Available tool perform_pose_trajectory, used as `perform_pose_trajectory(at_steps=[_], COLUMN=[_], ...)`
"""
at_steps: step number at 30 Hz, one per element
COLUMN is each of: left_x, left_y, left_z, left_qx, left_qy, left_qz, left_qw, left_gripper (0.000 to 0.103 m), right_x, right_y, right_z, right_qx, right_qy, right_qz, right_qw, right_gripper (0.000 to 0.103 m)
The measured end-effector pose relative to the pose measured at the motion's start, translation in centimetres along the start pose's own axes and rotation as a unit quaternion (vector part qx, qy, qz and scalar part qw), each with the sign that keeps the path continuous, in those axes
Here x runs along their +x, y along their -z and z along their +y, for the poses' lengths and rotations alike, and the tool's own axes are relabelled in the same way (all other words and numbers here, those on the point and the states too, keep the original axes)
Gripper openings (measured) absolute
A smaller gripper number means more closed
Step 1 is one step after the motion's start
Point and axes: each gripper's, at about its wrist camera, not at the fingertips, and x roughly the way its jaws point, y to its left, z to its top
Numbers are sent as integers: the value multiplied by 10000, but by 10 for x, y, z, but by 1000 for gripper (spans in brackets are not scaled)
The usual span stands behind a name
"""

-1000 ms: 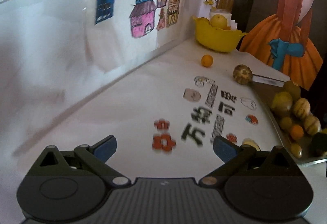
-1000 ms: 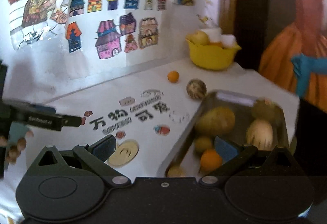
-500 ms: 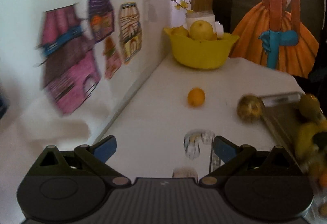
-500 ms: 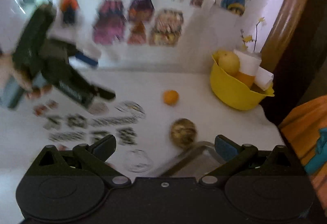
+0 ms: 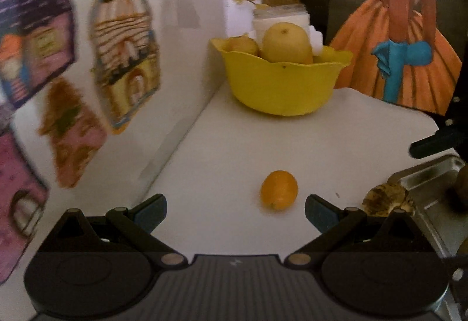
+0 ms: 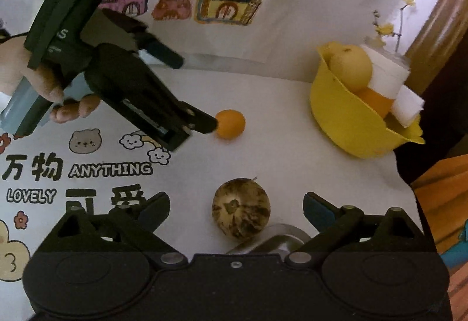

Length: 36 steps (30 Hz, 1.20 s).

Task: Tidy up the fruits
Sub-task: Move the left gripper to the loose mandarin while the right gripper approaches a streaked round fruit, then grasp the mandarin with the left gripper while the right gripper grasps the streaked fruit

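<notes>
We've 2 loose fruits on the surface (image 5: 234, 145). Small orange (image 5: 279, 190) lies just ahead of the left tongs (image 5: 235, 208), released. Right tongs (image 6: 236, 211) are closing, nothing pressed yet, w/ brown mottled fruit (image 6: 240, 208) between them.

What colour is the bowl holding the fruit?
Yellow: the bowl shows best in the left wrist view.

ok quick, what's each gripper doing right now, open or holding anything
left gripper: open, empty, fingers either side of the small orange fruit, not touching it.
right gripper: fingers closing around the mottled brown fruit, not pressing it yet.
</notes>
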Motion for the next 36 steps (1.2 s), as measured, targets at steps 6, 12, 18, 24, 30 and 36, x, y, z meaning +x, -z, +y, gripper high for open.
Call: perform_pose_trajectory(at_steps=[6, 12, 18, 24, 30, 36], left_x=[13, 22, 29, 35, 36, 35], left_y=[0, 2, 3, 0, -1, -2], left_z=[-11, -13, -10, -9, -10, -13], left_qx=[269, 258, 147, 38, 62, 142], left_qy=[75, 184, 263, 358, 388, 362], left_qz=[-86, -73, -33, 37, 5, -35], left_qw=[9996, 9995, 9995, 9993, 9992, 9992], left_gripper=[101, 93, 86, 77, 62, 34], right_x=[14, 22, 27, 32, 33, 32], right_y=[2, 3, 3, 3, 4, 7], right_z=[-8, -19, -20, -23, -24, -23], right_qx=[218, 563, 668, 651, 681, 680], right_qy=[-97, -228, -248, -261, -272, -267], right_qz=[84, 147, 272, 340, 297, 256], right_qw=[9997, 9980, 9971, 9970, 9969, 9970], right_gripper=[87, 75, 62, 53, 51, 51])
